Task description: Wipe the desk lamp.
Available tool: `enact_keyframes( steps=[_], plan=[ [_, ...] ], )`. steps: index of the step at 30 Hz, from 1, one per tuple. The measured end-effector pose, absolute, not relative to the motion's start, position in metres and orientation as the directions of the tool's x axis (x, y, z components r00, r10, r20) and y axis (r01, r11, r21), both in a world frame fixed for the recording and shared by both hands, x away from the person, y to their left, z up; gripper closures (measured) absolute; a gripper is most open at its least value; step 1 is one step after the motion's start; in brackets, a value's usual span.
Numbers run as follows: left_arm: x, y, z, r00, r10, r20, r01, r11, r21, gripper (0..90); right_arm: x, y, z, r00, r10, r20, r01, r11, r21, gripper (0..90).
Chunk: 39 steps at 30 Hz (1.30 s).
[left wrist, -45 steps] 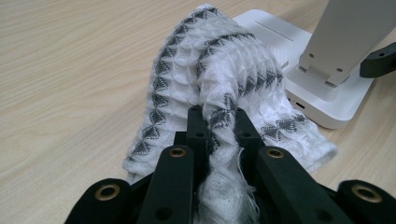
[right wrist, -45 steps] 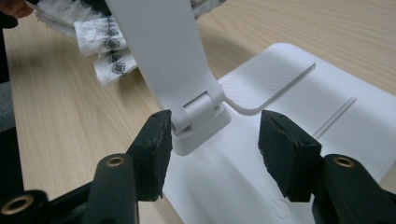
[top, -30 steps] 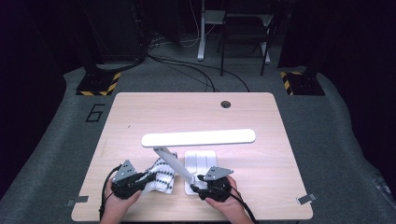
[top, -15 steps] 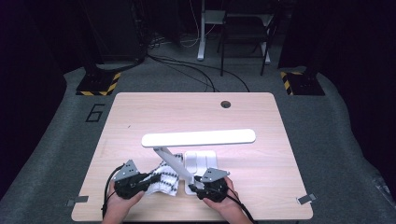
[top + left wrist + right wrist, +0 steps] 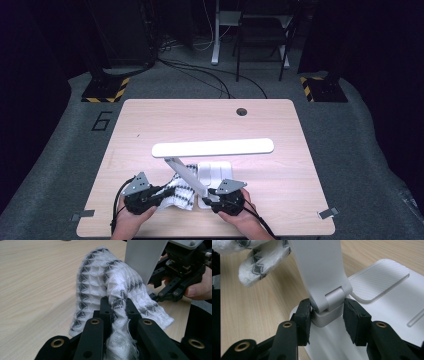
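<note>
A white desk lamp (image 5: 212, 147) stands on the bench (image 5: 150, 120) near its front edge, with a patterned white-and-grey knitted cloth (image 5: 110, 287) lying just left of the slanted lamp arm (image 5: 319, 267). The cloth is gripped in the clenched jaws of the left gripper (image 5: 117, 315), bunched between them; it looks soft, light and limp, so it should drape and fold wherever it is not held, and is best taken by a gathered fold as here. The jaws of the right gripper (image 5: 327, 315) are closed against both sides of the hinge block (image 5: 329, 311) at the foot of the arm. The lamp is judged stiff, smooth plastic, likely slippery and top-heavy with its long head; the hinge block above the base (image 5: 392, 305) seems the firmest hold.
</note>
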<state>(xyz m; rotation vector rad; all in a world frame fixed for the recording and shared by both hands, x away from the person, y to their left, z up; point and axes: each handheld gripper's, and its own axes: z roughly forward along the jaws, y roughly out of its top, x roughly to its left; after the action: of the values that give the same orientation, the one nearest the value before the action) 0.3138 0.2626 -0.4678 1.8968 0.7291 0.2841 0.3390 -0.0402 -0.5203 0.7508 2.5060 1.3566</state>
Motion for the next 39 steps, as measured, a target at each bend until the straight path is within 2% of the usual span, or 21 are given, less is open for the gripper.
enact_keyframes(
  steps=[14,19,25,28,39],
  plan=[
    [0.303,0.259,-0.463,0.819,0.560,-0.124,0.322,-0.269,0.908,80.9,0.342,-0.041,-0.520,-0.866,0.496,0.071,0.334,0.466,0.820,58.2],
    [0.307,0.251,-0.466,0.817,0.558,-0.145,0.332,-0.249,0.910,80.9,0.342,-0.042,-0.520,-0.867,0.495,0.067,0.328,0.463,0.823,58.1],
    [0.313,0.232,-0.473,0.842,0.525,-0.121,0.319,-0.304,0.898,80.8,0.343,-0.042,-0.520,-0.875,0.482,0.051,0.311,0.477,0.822,58.1],
    [0.315,0.224,-0.476,0.841,0.523,-0.141,0.333,-0.294,0.896,80.7,0.342,-0.042,-0.521,-0.872,0.486,0.060,0.319,0.471,0.822,58.1],
    [0.327,0.216,-0.488,0.849,0.507,-0.147,0.338,-0.307,0.890,80.7,0.342,-0.043,-0.521,-0.875,0.481,0.053,0.310,0.474,0.824,58.1]
  ],
)
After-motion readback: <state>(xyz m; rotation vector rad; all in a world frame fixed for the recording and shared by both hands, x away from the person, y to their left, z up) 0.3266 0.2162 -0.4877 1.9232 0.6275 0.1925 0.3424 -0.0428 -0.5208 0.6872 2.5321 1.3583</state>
